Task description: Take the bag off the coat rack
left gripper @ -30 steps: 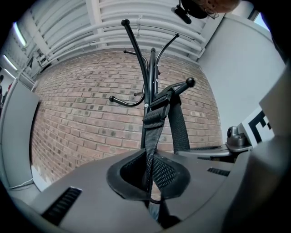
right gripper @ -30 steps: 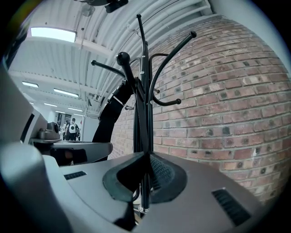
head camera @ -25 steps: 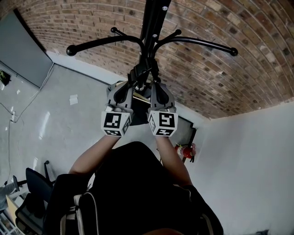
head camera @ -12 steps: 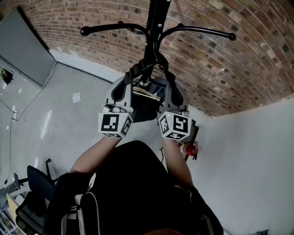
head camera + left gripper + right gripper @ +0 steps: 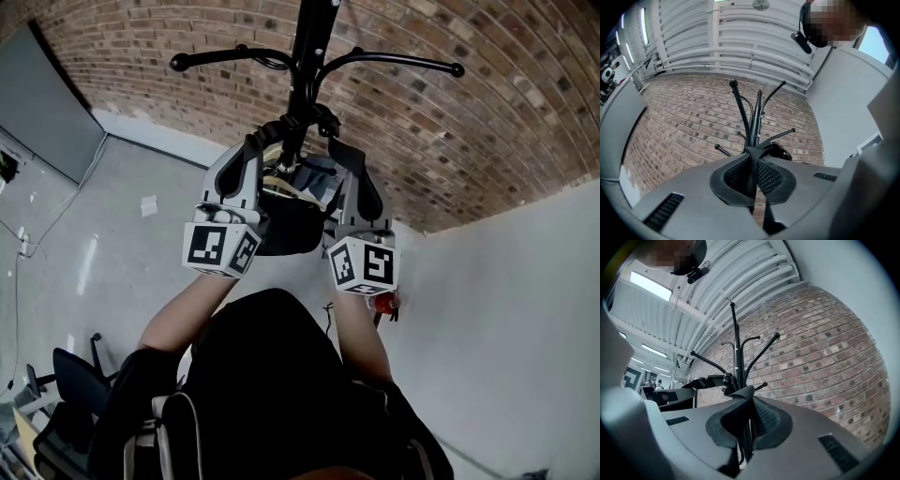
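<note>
A black coat rack (image 5: 309, 47) rises in front of a brick wall, its curved hooks spread left and right. A dark bag (image 5: 291, 230) hangs close to the pole, its mouth held wide between the two grippers. My left gripper (image 5: 253, 148) is shut on one black webbing strap (image 5: 752, 164), with the rack (image 5: 752, 122) right behind it. My right gripper (image 5: 340, 152) is shut on the other strap (image 5: 743, 397), also right by the pole (image 5: 736, 348). Whether the straps still rest on a hook I cannot tell.
The brick wall (image 5: 487, 141) stands behind the rack and a white wall (image 5: 506, 337) to the right. A red fire extinguisher (image 5: 384, 302) sits at the wall's foot. An office chair (image 5: 70, 375) stands at the lower left on the grey floor.
Both grippers have drawn apart, left one leftwards and right one rightwards, and come a little nearer to me. The bag's mouth has spread wider between them.
</note>
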`<state>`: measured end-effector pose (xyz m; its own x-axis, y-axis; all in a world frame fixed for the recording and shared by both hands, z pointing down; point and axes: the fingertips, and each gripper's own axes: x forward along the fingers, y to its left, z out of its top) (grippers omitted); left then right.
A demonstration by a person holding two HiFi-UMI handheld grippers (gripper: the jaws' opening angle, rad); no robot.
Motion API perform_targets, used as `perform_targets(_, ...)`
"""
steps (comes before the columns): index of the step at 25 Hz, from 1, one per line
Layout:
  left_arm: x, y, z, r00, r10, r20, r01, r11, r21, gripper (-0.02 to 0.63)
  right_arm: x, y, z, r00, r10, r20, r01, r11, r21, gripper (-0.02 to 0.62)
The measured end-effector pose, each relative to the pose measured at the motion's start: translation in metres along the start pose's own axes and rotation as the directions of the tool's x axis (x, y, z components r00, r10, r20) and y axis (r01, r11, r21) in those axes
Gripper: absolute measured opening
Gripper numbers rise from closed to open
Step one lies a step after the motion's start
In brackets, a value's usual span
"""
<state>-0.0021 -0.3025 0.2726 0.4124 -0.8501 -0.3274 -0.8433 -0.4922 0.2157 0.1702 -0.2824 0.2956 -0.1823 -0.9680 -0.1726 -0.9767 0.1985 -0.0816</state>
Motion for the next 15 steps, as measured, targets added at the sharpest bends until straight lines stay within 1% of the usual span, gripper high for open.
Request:
perform_targets(3, -0.006, -0.003, 0.012, 1.0, -0.001, 0.015, 0.001, 1.0, -0.012, 0.02, -0.01, -0.005, 0.011, 0.999, -0.022, 0.024, 0.021, 1.0, 0.018, 0.021)
perform_targets(8, -0.011, -0.005, 0.029, 0.999, -0.022, 0.046, 0.023, 0.999, -0.022, 0.02, -0.021, -0.015, 0.032, 0.995, -0.067, 0.076, 0.064, 0.997, 0.038, 0.021)
perform_targets(15, -0.029, 0.007, 0.041, 0.998, -0.013, 0.061, 0.015, 0.999, -0.04, 0.02, -0.043, -0.018, 0.039, 0.991, -0.113, 0.076, 0.108, 0.992, 0.068, 0.021)
